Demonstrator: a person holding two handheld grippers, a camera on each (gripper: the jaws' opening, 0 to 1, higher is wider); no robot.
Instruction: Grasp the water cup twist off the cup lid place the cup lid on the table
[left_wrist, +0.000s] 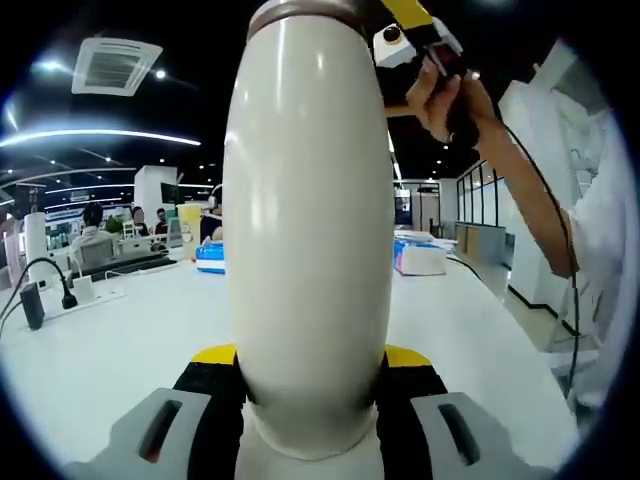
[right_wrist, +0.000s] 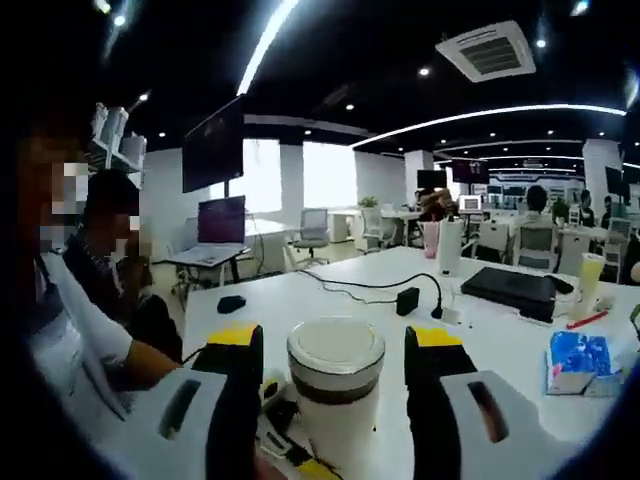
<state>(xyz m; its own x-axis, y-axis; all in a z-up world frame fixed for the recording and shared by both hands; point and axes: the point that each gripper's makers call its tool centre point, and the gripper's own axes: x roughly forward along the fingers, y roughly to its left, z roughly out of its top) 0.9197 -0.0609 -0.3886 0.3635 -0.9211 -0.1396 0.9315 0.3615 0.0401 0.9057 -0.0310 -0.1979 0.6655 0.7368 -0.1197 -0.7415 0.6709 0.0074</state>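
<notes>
A tall cream water cup (left_wrist: 308, 230) stands upright in the left gripper view, with my left gripper (left_wrist: 310, 360) shut on its lower body. A brown band at its top edge is the lid (left_wrist: 300, 10). A hand holds my right gripper (left_wrist: 415, 40) up beside that lid. The right gripper view looks down on the round lid (right_wrist: 335, 350), pale with a dark ring under it. My right gripper (right_wrist: 335, 345) is open, one jaw on each side of the lid with a small gap to each. Below the lid the cup body (right_wrist: 335, 425) narrows away.
The white table (left_wrist: 110, 340) carries a power strip with a black cable (left_wrist: 60, 290), blue tissue packs (left_wrist: 210, 258) (right_wrist: 575, 360), a black laptop (right_wrist: 510, 285) and a mouse (right_wrist: 232, 303). A person (right_wrist: 95, 300) sits close at the left. Others sit at far desks.
</notes>
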